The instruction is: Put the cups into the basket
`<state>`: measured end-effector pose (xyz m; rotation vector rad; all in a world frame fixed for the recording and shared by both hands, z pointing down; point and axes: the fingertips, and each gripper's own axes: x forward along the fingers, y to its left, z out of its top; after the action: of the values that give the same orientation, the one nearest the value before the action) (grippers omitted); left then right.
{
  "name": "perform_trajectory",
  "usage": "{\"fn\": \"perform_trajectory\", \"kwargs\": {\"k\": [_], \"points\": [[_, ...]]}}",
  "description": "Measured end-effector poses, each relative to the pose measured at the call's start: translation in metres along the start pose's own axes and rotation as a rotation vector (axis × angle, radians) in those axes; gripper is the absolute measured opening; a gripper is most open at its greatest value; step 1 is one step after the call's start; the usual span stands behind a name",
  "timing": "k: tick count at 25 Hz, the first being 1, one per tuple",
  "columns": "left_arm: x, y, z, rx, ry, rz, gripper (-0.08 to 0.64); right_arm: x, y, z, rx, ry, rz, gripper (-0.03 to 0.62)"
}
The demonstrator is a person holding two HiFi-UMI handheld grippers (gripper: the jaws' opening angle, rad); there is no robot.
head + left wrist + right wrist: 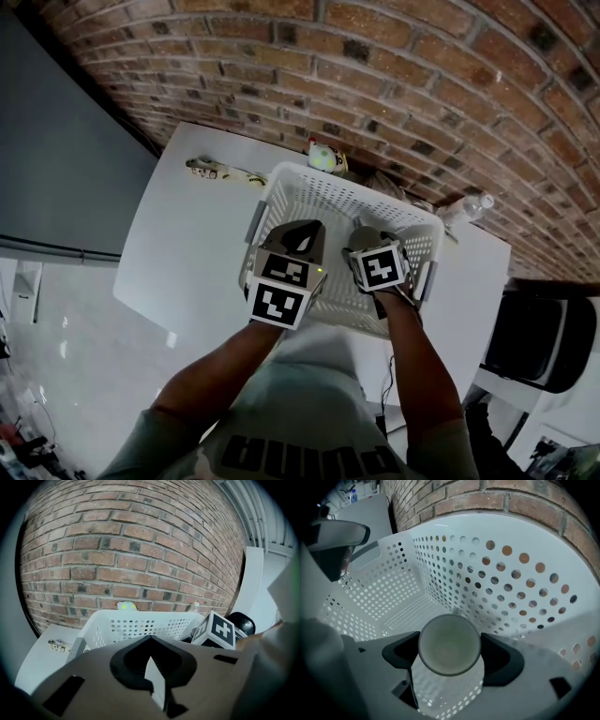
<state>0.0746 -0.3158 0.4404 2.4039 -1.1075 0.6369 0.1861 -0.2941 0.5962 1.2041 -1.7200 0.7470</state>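
Observation:
A white perforated basket (349, 196) stands on a white table (178, 244) against a brick wall. Both grippers hover over it. In the right gripper view, a pale cup (449, 644) faces me mouth-on. My right gripper (450, 649) is shut on it, with a dark pad on each side, inside the basket (511, 573) above its floor. My left gripper (150, 641) has its jaws together with nothing between them, above the basket's near left part (136, 625). In the head view, the left gripper (302, 234) and the right gripper (367, 239) sit side by side.
A small green-and-white toy (323, 157) sits behind the basket by the wall. A spotted strip-like item (217, 171) lies on the table to the left. A clear plastic bottle (469, 208) lies at the right. A black seat-like object (539, 342) stands beyond the table's right edge.

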Motion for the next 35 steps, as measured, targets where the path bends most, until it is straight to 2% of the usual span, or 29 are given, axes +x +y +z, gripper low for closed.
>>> {"fn": "perform_trajectory", "kwargs": {"k": [4,8,15,21,30,31,32,33,34,35], "points": [[-0.006,-0.003,0.007,0.002,-0.017,-0.003,0.003,-0.009,-0.002,0.004,0.012,-0.01,0.01,0.382],[-0.013,-0.005,0.012,0.001,-0.03,-0.007,0.003,-0.033,0.0,0.023,0.03,-0.086,0.02,0.382],[-0.031,-0.014,0.017,0.008,-0.065,-0.004,0.003,-0.089,0.005,0.049,0.014,-0.226,-0.022,0.381],[-0.054,-0.022,0.018,0.014,-0.113,-0.003,0.003,-0.123,0.023,0.043,0.037,-0.367,0.007,0.379],[-0.093,-0.035,0.011,0.035,-0.168,0.015,0.003,-0.184,0.051,0.026,0.025,-0.445,-0.038,0.376],[-0.097,-0.037,0.009,0.036,-0.173,0.017,0.003,-0.188,0.054,0.023,0.022,-0.455,-0.046,0.364],[-0.102,-0.039,0.007,0.037,-0.178,0.018,0.003,-0.193,0.057,0.019,0.02,-0.467,-0.057,0.314],[-0.106,-0.041,0.005,0.037,-0.182,0.02,0.003,-0.199,0.058,0.016,0.02,-0.481,-0.069,0.214],[-0.111,-0.043,0.003,0.038,-0.187,0.023,0.003,-0.203,0.061,0.013,0.022,-0.494,-0.08,0.143],[-0.116,-0.044,0.001,0.039,-0.192,0.026,0.003,-0.208,0.063,0.01,0.024,-0.506,-0.086,0.107]]}}
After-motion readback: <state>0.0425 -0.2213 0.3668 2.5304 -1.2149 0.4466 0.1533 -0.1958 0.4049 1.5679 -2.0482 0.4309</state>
